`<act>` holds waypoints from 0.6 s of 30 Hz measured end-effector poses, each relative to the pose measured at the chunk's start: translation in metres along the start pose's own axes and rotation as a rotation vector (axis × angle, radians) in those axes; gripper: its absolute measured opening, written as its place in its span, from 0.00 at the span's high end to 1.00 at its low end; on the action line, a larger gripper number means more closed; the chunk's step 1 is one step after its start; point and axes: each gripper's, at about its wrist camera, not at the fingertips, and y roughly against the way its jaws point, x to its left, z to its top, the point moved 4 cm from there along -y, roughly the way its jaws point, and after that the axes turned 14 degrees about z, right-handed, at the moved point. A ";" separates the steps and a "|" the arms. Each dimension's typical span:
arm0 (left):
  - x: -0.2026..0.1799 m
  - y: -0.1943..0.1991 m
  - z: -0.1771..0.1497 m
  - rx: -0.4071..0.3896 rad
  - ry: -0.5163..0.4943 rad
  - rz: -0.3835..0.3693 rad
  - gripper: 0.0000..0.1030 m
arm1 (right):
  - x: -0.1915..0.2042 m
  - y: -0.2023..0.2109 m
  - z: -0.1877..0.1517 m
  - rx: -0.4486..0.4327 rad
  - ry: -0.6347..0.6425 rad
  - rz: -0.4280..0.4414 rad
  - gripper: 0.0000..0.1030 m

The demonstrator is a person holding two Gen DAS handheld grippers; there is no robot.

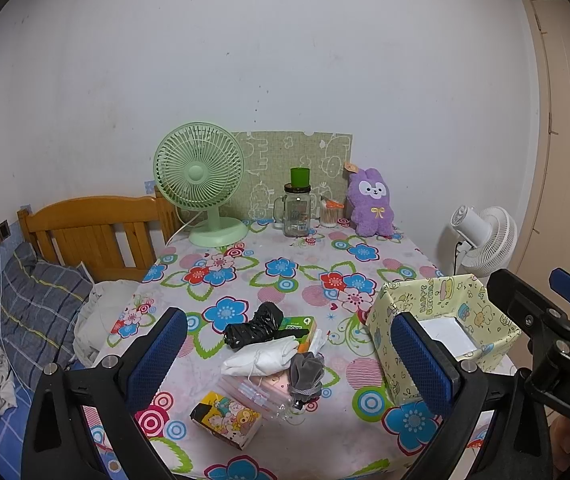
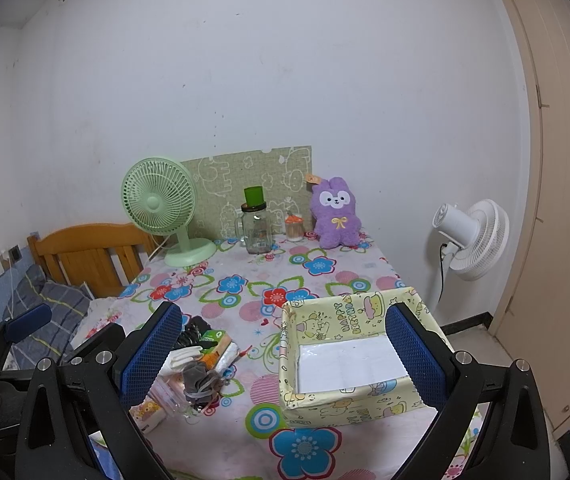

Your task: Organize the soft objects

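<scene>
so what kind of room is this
Most likely a small bedroom: a wooden bed headboard with a plaid pillow stands beside the floral-clothed table, where a purple plush bunny and a green desk fan sit.

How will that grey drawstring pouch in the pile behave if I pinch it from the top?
The grey pouch looks like crumpled soft fabric, so it will probably sag and fold rather than hold shape. It seems light. It lies on clear zip bags, which look slick and might shift as it lifts.
</scene>
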 end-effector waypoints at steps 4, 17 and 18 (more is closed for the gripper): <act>0.000 0.000 0.000 0.000 0.000 -0.001 0.00 | 0.000 0.000 0.000 -0.002 -0.003 0.002 0.00; -0.001 0.000 -0.001 0.000 0.002 -0.004 0.01 | 0.000 -0.001 -0.001 -0.001 -0.004 0.003 0.00; -0.001 0.000 -0.001 0.001 0.002 -0.004 0.01 | -0.001 -0.001 -0.002 0.000 -0.003 0.003 0.00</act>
